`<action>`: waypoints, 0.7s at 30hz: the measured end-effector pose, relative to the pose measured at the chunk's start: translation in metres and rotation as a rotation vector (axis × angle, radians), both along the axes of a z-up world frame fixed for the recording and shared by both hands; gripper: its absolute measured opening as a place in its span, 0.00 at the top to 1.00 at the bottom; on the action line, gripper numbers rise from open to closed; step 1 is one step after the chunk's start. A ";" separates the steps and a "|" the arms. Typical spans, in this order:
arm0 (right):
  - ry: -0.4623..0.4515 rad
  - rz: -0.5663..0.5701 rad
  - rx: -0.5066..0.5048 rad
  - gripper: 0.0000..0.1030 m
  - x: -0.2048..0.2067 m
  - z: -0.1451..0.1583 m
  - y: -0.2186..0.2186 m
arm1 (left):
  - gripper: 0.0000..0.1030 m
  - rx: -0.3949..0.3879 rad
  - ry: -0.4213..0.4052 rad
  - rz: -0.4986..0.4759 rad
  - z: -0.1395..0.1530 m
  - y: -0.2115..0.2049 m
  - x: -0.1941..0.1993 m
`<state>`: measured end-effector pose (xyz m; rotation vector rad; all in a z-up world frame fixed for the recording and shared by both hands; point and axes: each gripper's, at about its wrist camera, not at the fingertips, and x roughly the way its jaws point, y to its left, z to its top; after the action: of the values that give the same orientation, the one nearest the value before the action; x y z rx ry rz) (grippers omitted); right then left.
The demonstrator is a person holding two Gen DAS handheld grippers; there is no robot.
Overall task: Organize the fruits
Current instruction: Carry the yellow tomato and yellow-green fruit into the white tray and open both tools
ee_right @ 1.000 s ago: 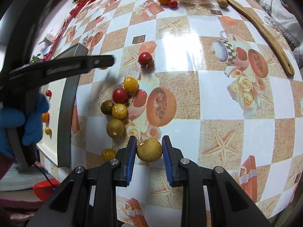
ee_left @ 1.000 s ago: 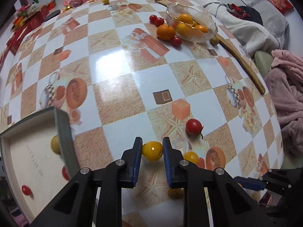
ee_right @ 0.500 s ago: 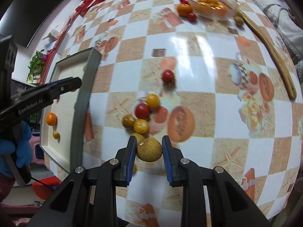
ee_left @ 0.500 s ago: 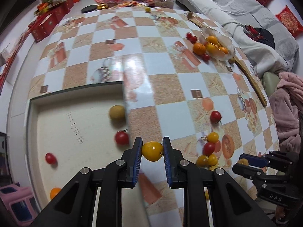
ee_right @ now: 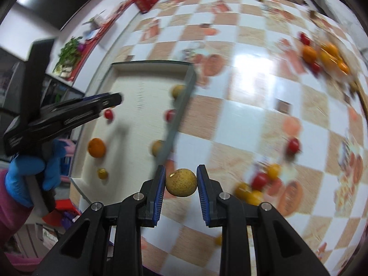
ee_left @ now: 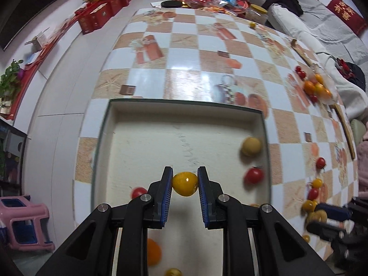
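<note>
1. Left claw (ee_left: 185,179) clamped on a small round yellow tomato (ee_left: 185,183), held above the shallow cream tray with dark rim (ee_left: 184,102).
2. Right claw (ee_right: 181,180) clamped on a round speckled tan-brown fruit (ee_right: 181,182), over the checkered counter (ee_right: 241,124), just beside the tray's rim.
3. Tray contents: red tomatoes, orange, tan fruits.

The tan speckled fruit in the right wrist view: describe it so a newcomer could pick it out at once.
Start at the shallow cream tray on the checkered table. Just beyond the tray's near right corner, the right gripper is shut on the tan speckled fruit, held between blue-padded jaws. Unlike the glossy red and yellow tomatoes clustered to its right, it is dull, brownish and rough-skinned.
</note>
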<state>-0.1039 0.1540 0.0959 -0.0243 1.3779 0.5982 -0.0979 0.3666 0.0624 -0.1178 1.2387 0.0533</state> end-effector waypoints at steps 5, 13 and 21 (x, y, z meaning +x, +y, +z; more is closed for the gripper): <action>0.008 0.092 0.001 0.71 -0.007 -0.008 0.044 | 0.77 0.026 -0.006 -0.003 -0.010 0.012 0.016; -0.006 0.276 -0.069 0.71 -0.038 -0.035 0.095 | 0.77 0.036 0.015 -0.024 -0.030 0.015 0.033; -0.040 0.406 -0.156 0.70 -0.058 -0.056 0.121 | 0.77 0.049 0.036 -0.037 -0.038 0.016 0.033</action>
<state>-0.1616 0.2747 0.0399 -0.4483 1.3864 0.8197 -0.0654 0.3827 0.0239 -0.0519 1.2747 0.0539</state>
